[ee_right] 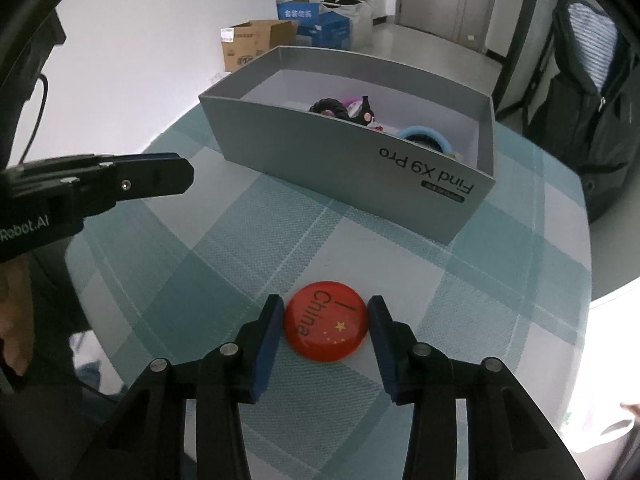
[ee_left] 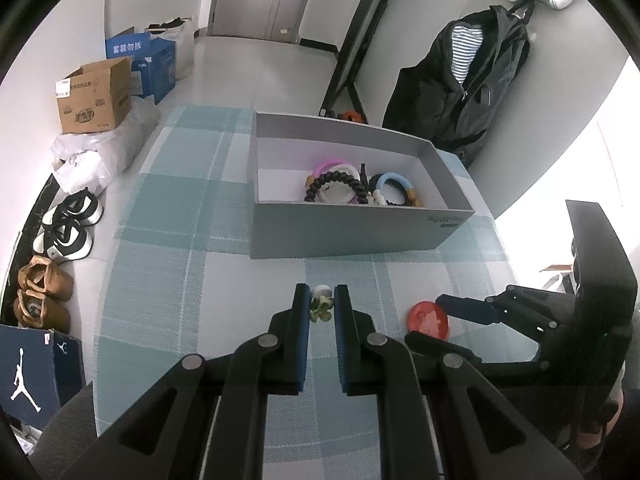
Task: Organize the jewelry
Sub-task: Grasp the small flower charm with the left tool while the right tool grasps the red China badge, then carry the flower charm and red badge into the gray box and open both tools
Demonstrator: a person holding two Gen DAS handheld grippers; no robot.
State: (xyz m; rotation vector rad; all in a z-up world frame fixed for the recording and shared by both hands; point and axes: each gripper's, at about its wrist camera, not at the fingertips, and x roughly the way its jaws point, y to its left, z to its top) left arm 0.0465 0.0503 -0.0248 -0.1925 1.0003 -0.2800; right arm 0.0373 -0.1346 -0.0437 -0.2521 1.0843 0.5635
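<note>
Right gripper (ee_right: 326,330) sits nearest the cam, pointing down at the table, its two blue pads either side of the red badge (ee_right: 326,326); left pad looks touching the badge rim, right pad just beside it w/ maybe a sliver of gap, so can't call it a firm grip yet, reads as closing in, badge flat on the checked tablecloth (ee_right: 460,280) near the front edge. Left gripper (ee_left: 322,306) is clamped shut on a small charm (ee_left: 321,309), greenish w/ a white bead at the top, pinched between the pad tips just above the cloth, front-middle of the table. Grey box (ee_left: 352,228) stands toward the far edge, open top, already holding bracelets (ee_left: 340,184): black beaded one, pink one, blue ring, bunched at the box's right half; left half of the box floor looks bare. Step in hand, my read: both pieces being picked up at once, left one secured, right one mid-grab. Next move prob needs the right pads to finish squeezing on the badge rim (thin, domed, slick, could pop out or skid on the cloth), then lift both clear of the near box wall and drop inside. Badge in the left-wrist view (ee_left: 428,319) lies just beside the right gripper's fingers (ee_left: 464,308).
</note>
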